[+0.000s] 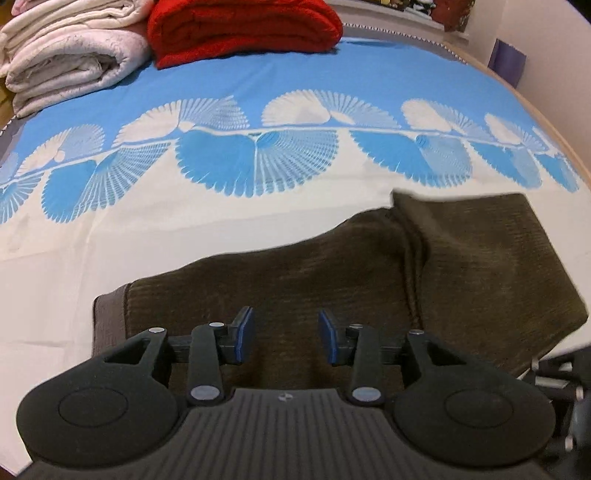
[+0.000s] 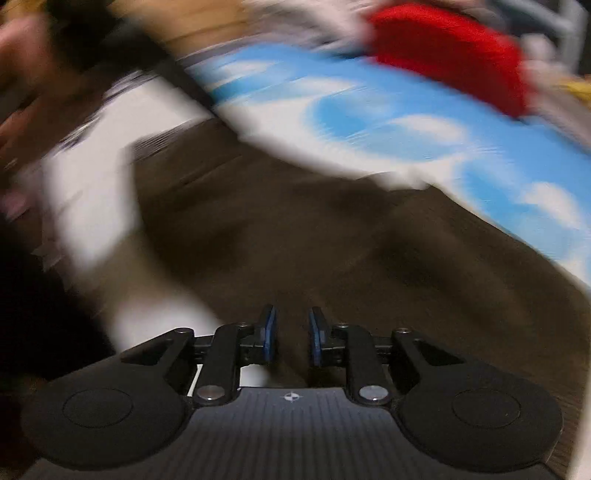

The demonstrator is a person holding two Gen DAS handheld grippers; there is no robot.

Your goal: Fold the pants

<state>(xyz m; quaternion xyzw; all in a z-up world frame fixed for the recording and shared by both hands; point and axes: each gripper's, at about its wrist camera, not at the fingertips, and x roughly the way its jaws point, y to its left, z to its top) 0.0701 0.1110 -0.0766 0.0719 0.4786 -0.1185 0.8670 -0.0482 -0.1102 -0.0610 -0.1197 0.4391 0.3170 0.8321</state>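
Dark brown pants [image 1: 369, 280] of ribbed, corduroy-like cloth lie on a bed covered by a blue and white sheet [image 1: 221, 92] printed with fan-shaped patterns. In the left wrist view the pants spread across the near, white part of the sheet, with a lengthwise crease running through them and a lighter brown band at the left end. The left gripper [image 1: 286, 334] hangs just above the pants with its blue-padded fingers spread apart and nothing between them. Far back on the sheet sit a folded red blanket [image 1: 243, 29] and, to its left, a stack of folded off-white blankets [image 1: 70, 55], both well apart from the pants. The right wrist view is heavily blurred. There the right gripper [image 2: 291, 336] is also over the brown cloth, its fingers parted with a narrower gap and nothing visibly clamped between them. The same red blanket [image 2: 454, 51] shows as a smear at the top right, and the sheet's blue pattern [image 2: 406, 122] streaks across the background.
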